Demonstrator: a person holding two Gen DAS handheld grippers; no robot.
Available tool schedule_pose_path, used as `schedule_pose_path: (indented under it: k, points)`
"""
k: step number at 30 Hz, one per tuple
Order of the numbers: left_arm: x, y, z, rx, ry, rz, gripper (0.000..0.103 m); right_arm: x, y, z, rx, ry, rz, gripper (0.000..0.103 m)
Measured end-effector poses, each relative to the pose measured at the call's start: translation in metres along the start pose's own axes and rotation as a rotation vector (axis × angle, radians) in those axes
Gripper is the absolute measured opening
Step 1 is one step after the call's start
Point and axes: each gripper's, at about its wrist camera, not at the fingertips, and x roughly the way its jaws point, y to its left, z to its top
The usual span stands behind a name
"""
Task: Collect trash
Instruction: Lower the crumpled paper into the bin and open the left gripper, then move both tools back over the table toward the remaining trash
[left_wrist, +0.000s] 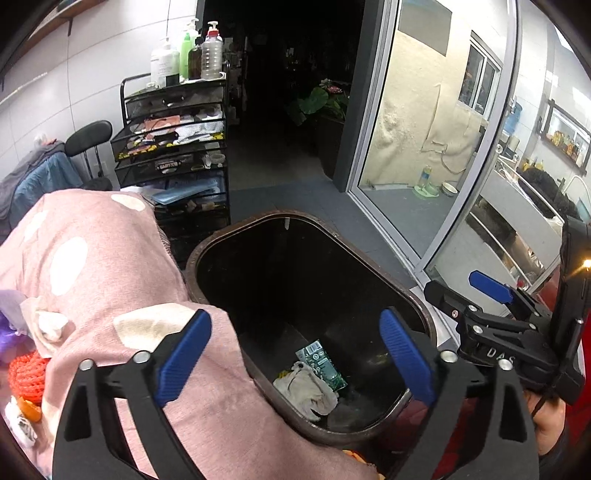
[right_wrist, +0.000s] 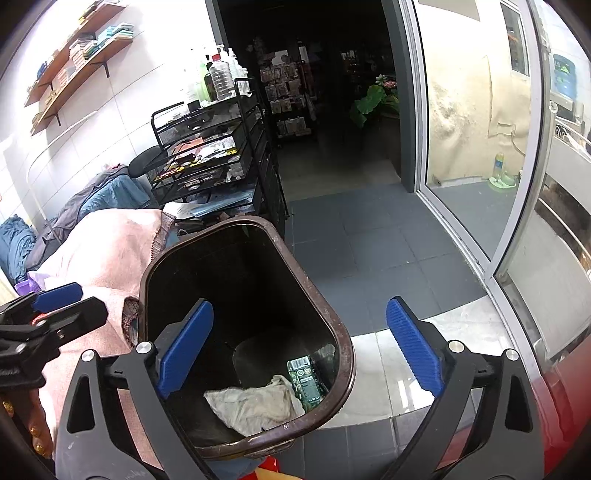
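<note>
A dark brown trash bin (left_wrist: 207, 243) stands on the floor, also in the right wrist view (right_wrist: 345, 354). Inside lie a crumpled whitish tissue (left_wrist: 308, 391) (right_wrist: 255, 404) and a green wrapper (left_wrist: 323, 363) (right_wrist: 306, 380). My left gripper (left_wrist: 295, 360) is open and empty above the bin's near rim. My right gripper (right_wrist: 299, 360) is open and empty over the bin's right rim; it also shows at the right of the left wrist view (left_wrist: 491, 284). Orange netting (left_wrist: 27, 376), a purple scrap (left_wrist: 9, 332) and a tissue (left_wrist: 48, 325) lie at the far left on the pink cloth.
A pink spotted cloth (left_wrist: 122, 266) covers the surface left of the bin. A black mesh drawer cart (left_wrist: 173, 147) with bottles on top stands behind. A glass sliding door (left_wrist: 424, 147) is on the right. Grey floor tiles (right_wrist: 369, 236) lie beyond the bin.
</note>
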Motion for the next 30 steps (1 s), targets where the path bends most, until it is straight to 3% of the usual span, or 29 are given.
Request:
schedule_pose_path:
  k: [11,21,30]
  points:
    - [-0.035,0.013,-0.009,-0.051,-0.070,-0.007,0.097,-0.001,0.010,-0.003,-0.019,-0.006,0.034,0.095]
    - [-0.082,0.026,-0.033,-0.018,-0.171,0.092,0.097,-0.008,0.033,-0.010,-0.062,-0.027,0.095,0.095]
    - [-0.110,0.047,-0.062,-0.035,-0.201,0.180,0.097,-0.015,0.074,-0.014,-0.120,-0.021,0.180,0.095]
